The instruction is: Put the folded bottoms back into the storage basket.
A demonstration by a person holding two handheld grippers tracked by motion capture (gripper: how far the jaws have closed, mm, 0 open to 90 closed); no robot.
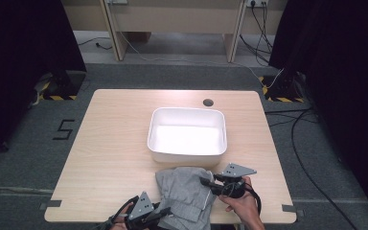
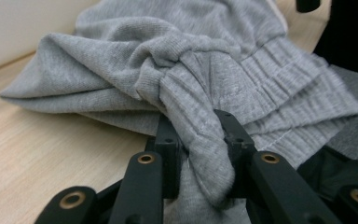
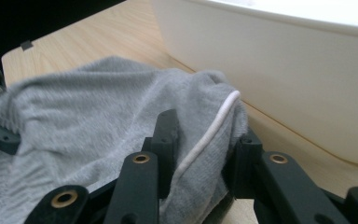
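high view: grey sweatpants (image 1: 186, 193) lie bunched at table's (image 1: 110, 143) near edge, just before white tub (image 1: 187, 133), likely bound for it | left gripper view: left gripper (image 2: 197, 135) pinches a fabric fold beside the ribbed waistband (image 2: 279, 84) | right gripper view: right gripper (image 3: 205, 135) clamps the fold with the white drawcord (image 3: 209, 133), sharing the lift
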